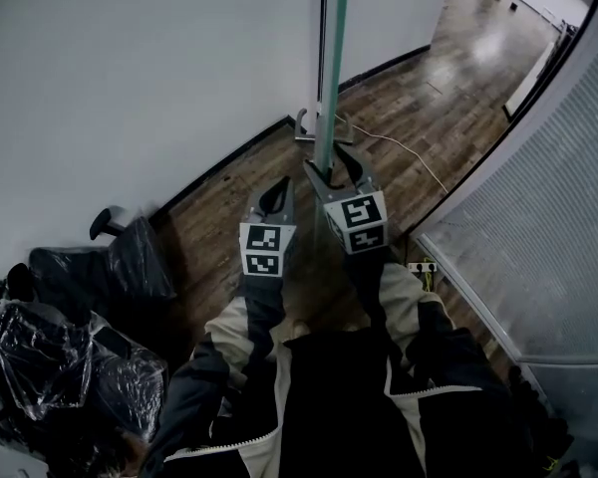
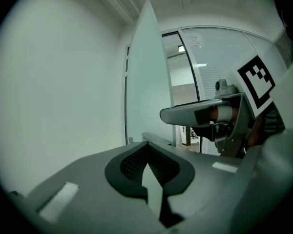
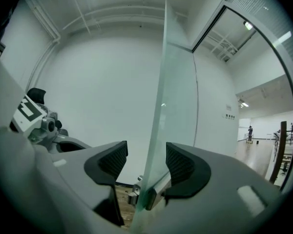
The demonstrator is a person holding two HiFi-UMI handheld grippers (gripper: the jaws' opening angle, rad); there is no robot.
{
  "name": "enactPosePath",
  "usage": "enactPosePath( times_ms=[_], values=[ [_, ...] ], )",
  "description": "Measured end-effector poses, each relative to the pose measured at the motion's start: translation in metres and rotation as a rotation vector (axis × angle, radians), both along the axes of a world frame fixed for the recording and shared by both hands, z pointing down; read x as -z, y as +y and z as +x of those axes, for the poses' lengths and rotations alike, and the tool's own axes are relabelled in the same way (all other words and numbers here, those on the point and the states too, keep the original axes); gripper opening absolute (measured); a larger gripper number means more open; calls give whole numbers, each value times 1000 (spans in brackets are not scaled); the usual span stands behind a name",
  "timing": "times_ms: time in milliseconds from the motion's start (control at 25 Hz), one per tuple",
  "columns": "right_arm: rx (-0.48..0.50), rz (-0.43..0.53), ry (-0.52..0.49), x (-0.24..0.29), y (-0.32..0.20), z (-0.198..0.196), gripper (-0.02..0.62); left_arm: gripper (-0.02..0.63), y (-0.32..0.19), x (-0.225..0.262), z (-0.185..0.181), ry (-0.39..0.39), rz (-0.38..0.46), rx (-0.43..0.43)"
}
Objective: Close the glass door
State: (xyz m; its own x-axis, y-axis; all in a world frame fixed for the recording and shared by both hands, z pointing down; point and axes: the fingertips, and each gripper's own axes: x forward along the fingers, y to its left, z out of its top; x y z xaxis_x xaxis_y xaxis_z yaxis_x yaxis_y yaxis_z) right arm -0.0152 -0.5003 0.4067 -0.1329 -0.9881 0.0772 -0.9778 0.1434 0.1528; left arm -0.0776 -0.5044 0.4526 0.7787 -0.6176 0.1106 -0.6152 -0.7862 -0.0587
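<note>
The glass door point(image 1: 334, 68) stands edge-on as a thin green pane rising from a metal floor fitting point(image 1: 304, 129). My right gripper point(image 1: 331, 167) is open and straddles the door's edge. In the right gripper view the pane point(image 3: 173, 106) runs up between the jaws of the right gripper point(image 3: 146, 155), close to the right pad point(image 3: 180, 162) and well apart from the left one. My left gripper point(image 1: 279, 189) hangs just left of the door with its jaws shut on nothing. In the left gripper view the door point(image 2: 146, 72) stands beyond the left gripper point(image 2: 147, 152).
A white wall point(image 1: 130, 68) runs close along the left. Black chairs wrapped in plastic point(image 1: 70, 366) crowd the lower left. A frosted partition point(image 1: 548, 217) closes the right side. A white cable point(image 1: 409, 152) lies on the wood floor beyond the door.
</note>
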Motion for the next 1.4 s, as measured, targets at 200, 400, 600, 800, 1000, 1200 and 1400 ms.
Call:
enactPosePath(
  times_ms=[200,400,600,800,1000,1200,1400],
  values=[
    [-86,13,29,1,-11,7,193,3,-3,-2,-2,-12,2,-20],
    [-107,18,54,2,-12,12,130,3,-9,-6,-2,-19,-3,-31],
    [-84,-3,39,0,-8,15,138,3,-11,-6,6,-15,-1,-52],
    [-97,4,10,2,-3,31,148,3,-11,-4,25,-7,-5,-87],
    [-158,-5,43,-4,10,59,131,3,-5,-5,47,-5,0,-131],
    [-224,-16,50,-5,29,92,109,3,6,-5,70,1,-4,-179],
    [-275,-29,43,-4,49,130,92,3,19,-1,96,3,1,-213]
  ],
)
